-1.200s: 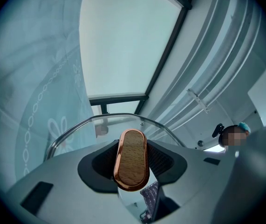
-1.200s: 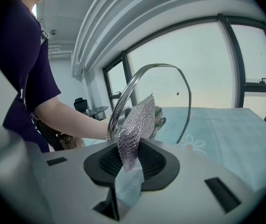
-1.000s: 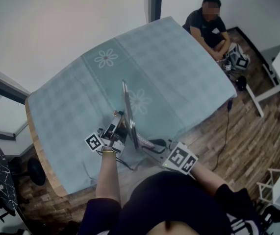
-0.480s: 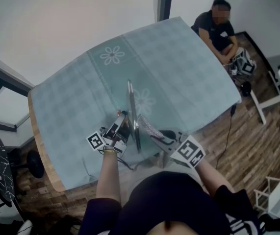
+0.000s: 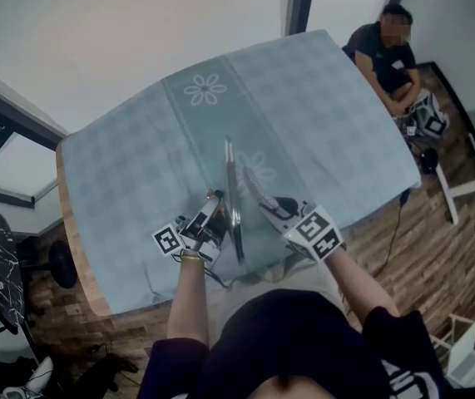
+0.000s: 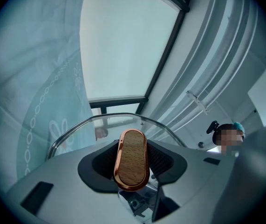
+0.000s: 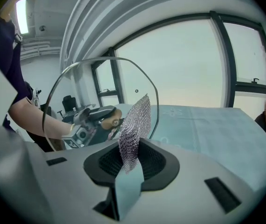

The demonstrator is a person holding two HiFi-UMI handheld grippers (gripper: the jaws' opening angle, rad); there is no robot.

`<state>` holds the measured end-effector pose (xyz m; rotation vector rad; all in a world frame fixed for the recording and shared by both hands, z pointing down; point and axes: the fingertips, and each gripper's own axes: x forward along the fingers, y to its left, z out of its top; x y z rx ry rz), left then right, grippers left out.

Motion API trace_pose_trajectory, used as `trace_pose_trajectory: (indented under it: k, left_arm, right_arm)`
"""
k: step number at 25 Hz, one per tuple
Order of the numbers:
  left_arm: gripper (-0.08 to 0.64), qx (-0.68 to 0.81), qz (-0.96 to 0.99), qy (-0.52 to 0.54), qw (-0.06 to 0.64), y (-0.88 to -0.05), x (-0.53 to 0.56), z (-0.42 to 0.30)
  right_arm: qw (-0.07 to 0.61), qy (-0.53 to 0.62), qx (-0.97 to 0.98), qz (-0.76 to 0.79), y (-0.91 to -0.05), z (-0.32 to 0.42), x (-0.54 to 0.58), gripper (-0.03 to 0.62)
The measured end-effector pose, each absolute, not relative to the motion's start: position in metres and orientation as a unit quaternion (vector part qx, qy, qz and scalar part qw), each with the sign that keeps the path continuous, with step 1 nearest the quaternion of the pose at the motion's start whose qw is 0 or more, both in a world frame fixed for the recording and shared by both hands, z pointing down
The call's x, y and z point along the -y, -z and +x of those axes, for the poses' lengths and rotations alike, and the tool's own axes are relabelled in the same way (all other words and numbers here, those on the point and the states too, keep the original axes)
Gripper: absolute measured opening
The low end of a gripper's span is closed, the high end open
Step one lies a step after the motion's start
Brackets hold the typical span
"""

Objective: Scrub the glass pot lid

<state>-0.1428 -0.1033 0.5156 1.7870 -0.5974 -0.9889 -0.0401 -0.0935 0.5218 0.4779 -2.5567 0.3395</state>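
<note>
The glass pot lid (image 5: 231,196) stands on edge above the teal tablecloth (image 5: 137,165). My left gripper (image 5: 210,220) is shut on its wooden, copper-rimmed handle (image 6: 132,159), and the lid's steel rim (image 6: 105,119) arcs beyond the jaws. My right gripper (image 5: 258,196) is shut on a steel chainmail scrubber (image 7: 135,124) at the lid's other face. In the right gripper view the glass lid (image 7: 92,88) stands just ahead of the scrubber, with the left gripper (image 7: 92,120) showing through it. Whether the scrubber touches the glass I cannot tell.
The table's wooden edge (image 5: 72,248) runs at the left, and its near edge is by my body. A person (image 5: 389,50) sits at the far right corner beside gear on the floor (image 5: 430,121). Windows and a wall lie beyond the table.
My right gripper has moved from the lid's lower edge, forward along its right face, carrying the scrubber. The left gripper and the lid have kept their place.
</note>
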Motion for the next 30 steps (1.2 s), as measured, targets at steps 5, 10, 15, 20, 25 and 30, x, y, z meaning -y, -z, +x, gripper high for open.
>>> trace_pose_trajectory:
  k: [5, 10, 15, 20, 25, 30]
  left_arm:
    - [0.169, 0.250, 0.734, 0.406, 0.484, -0.517, 0.103, -0.143]
    - [0.169, 0.251, 0.736, 0.405, 0.481, -0.516, 0.101, -0.144]
    - [0.169, 0.258, 0.733, 0.407, 0.480, -0.517, 0.101, -0.144]
    - [0.169, 0.258, 0.737, 0.402, 0.477, -0.516, 0.101, -0.142]
    - [0.169, 0.257, 0.733, 0.407, 0.479, -0.518, 0.101, -0.147]
    - [0.169, 0.255, 0.732, 0.410, 0.481, -0.518, 0.101, -0.147]
  right_arm:
    - [0.274, -0.119, 0.940, 0.163, -0.535, -0.058, 0.109, 0.081]
    - [0.286, -0.116, 0.937, 0.163, -0.547, -0.069, 0.118, 0.081]
    - [0.300, -0.115, 0.936, 0.145, -0.558, -0.077, 0.118, 0.081]
    - [0.306, -0.117, 0.937, 0.120, -0.567, -0.088, 0.104, 0.081]
    - [0.312, -0.127, 0.936, 0.107, -0.575, -0.094, 0.088, 0.081]
    - [0.314, -0.137, 0.935, 0.092, -0.579, -0.095, 0.069, 0.081]
